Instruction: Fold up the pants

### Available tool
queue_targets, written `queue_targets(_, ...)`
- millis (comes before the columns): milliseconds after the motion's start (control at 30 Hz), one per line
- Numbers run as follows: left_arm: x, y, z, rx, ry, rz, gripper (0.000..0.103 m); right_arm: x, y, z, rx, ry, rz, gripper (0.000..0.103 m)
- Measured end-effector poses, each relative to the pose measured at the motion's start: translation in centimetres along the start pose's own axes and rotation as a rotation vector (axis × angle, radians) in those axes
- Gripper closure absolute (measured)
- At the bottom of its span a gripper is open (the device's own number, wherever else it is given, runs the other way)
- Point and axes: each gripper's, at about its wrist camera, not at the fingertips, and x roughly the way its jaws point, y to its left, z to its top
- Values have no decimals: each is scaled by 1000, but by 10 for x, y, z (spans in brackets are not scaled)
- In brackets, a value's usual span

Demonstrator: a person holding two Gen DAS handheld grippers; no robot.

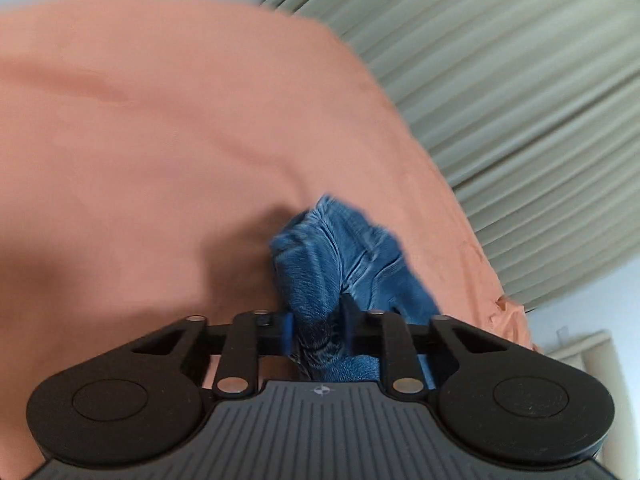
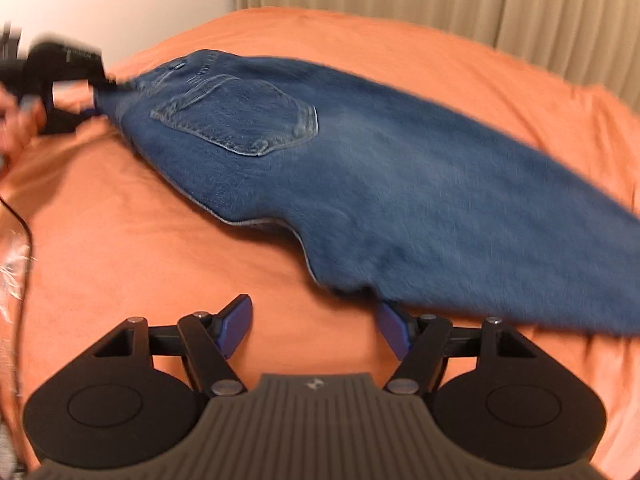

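Left wrist view: left gripper (image 1: 319,330) clamped on a bunched fold of the jeans (image 1: 340,264), above the orange bedsheet (image 1: 160,140).

Right wrist view: right gripper (image 2: 316,330) jaws spread, nothing between them; jeans lie flat on the sheet, their edge over the right fingertip (image 2: 394,330).

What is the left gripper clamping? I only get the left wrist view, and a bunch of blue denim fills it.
Observer: The left gripper is shut on the jeans at the waistband end; the right wrist view shows it.
Operator: How do the jeans lie?
Observer: Already folded lengthwise, back pocket up, stretched across the orange bedsheet.
Operator: And the right gripper?
Observer: The right gripper is open, jaws apart, holding nothing, right beside the jeans' near edge.
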Motion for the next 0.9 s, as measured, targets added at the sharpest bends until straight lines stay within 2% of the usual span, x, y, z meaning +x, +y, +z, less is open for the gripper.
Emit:
queue_targets(33, -4, -9, 3, 30, -9, 14, 85, -2, 3, 1, -31, -34, -30, 39)
queue_targets(133, -4, -25, 7, 107, -1, 57, 85, -4, 8, 1, -107, -91, -90, 39)
queue_targets(167, -2, -28, 6, 139, 2, 75, 85, -2, 8, 2, -118, -88, -97, 40)
queue_targets(233, 0, -27, 5, 151, 14, 109, 86, 3, 6, 1, -121, -66, -97, 49)
queue_targets(267, 1, -25, 4, 141, 20, 119, 86, 6, 5, 1, -122, -46, -94, 59)
queue_targets(300, 2, -22, 3, 134, 24, 128, 86, 8, 5, 0, -126, -32, -89, 77)
queue_targets(400, 1, -18, 3, 115, 30, 152, 86, -3, 7, 2, -128, -37, -71, 96)
queue_targets(467, -7, -21, 8, 118, 20, 154, 87, -16, 7, 11, -106, -47, -58, 98)
queue_targets(533, -26, -32, 13, 185, -9, 168, 87, -37, 1, 21, -52, -65, -7, 99)
queue_targets(667, -80, -39, 24, 311, -22, 191, 87, -82, 4, 31, 35, -66, 115, 99)
queue_targets(733, -100, -30, 26, 354, -17, 238, 87, -91, 13, 22, 85, -41, 198, 99)
queue_targets(800, -107, -9, 24, 354, 4, 304, 87, -90, 28, 7, 125, -13, 261, 99)
queue_targets(900, -102, 35, 14, 276, 47, 366, 87, -78, 48, -15, 159, 14, 274, 99)
